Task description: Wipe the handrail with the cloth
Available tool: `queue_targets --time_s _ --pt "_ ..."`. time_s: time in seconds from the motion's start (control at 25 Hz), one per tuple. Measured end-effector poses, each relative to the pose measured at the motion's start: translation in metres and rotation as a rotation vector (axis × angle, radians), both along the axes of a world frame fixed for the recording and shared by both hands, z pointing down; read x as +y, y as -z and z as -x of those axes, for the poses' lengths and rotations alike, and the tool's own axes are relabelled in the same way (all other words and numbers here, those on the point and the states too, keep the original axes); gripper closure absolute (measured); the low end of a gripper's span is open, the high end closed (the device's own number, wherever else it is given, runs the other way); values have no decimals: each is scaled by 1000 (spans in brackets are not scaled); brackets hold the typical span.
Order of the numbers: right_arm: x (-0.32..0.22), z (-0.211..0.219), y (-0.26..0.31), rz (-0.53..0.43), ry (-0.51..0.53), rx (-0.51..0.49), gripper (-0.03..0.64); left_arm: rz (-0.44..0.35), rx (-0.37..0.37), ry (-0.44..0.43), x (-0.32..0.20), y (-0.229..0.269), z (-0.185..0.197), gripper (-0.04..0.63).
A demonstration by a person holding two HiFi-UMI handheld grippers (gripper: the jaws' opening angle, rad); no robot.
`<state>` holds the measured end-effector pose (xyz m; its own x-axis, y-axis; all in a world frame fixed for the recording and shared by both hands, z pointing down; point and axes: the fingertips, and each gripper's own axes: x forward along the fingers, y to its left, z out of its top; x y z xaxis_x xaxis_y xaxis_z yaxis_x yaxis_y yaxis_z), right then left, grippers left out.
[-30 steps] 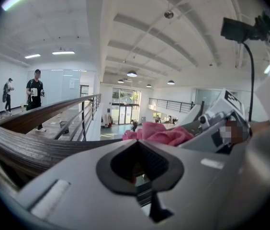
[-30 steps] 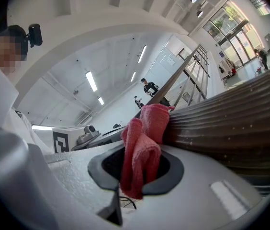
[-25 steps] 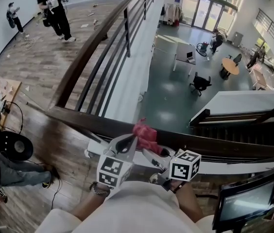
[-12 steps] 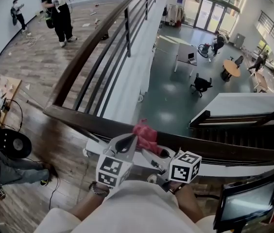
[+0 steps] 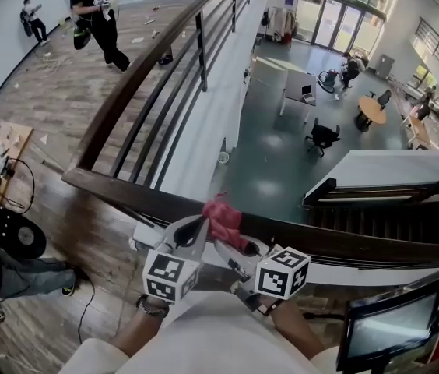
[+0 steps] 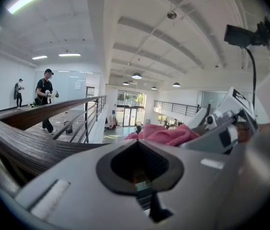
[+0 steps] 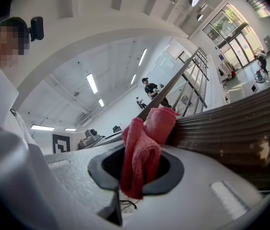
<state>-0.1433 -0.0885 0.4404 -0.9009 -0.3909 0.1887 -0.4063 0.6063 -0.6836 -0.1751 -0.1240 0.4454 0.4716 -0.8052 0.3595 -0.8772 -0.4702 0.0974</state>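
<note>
A dark brown wooden handrail (image 5: 126,195) crosses in front of me in the head view and bends away up the balcony. A pink-red cloth (image 5: 221,215) lies bunched on top of it. My right gripper (image 5: 231,244) is shut on the cloth (image 7: 144,150), whose upper end presses against the handrail (image 7: 230,128). My left gripper (image 5: 198,227) sits just left of the cloth by the rail, shut with nothing in it. In the left gripper view the cloth (image 6: 166,134) shows beyond the shut left gripper (image 6: 138,143), with the handrail (image 6: 29,143) at left.
Beyond the rail is a drop to a lower floor with tables (image 5: 297,84) and chairs. Metal bars (image 5: 174,107) run under the receding rail. A person in black (image 5: 99,14) walks on the wooden floor far left. A monitor (image 5: 395,326) stands at lower right.
Both grippers and the cloth have slid a little to the left along the handrail. The person in black at far left has walked on.
</note>
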Motion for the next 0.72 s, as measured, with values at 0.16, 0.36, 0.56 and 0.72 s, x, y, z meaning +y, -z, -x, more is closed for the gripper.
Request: queue_targets --time_s 0.16,0.36,0.56,0.72 --pt "1 1 1 -5 9 1 554 -1 -8 23 0 0 1 591" --pt "6 2 1 -13 29 6 555 -1 -4 70 5 1 4 591" --pt "5 0 0 -19 30 12 555 6 -10 77 3 0 2 591" --pt "5 7 -6 -28 18 28 555 7 -15 51 4 -6 9 591"
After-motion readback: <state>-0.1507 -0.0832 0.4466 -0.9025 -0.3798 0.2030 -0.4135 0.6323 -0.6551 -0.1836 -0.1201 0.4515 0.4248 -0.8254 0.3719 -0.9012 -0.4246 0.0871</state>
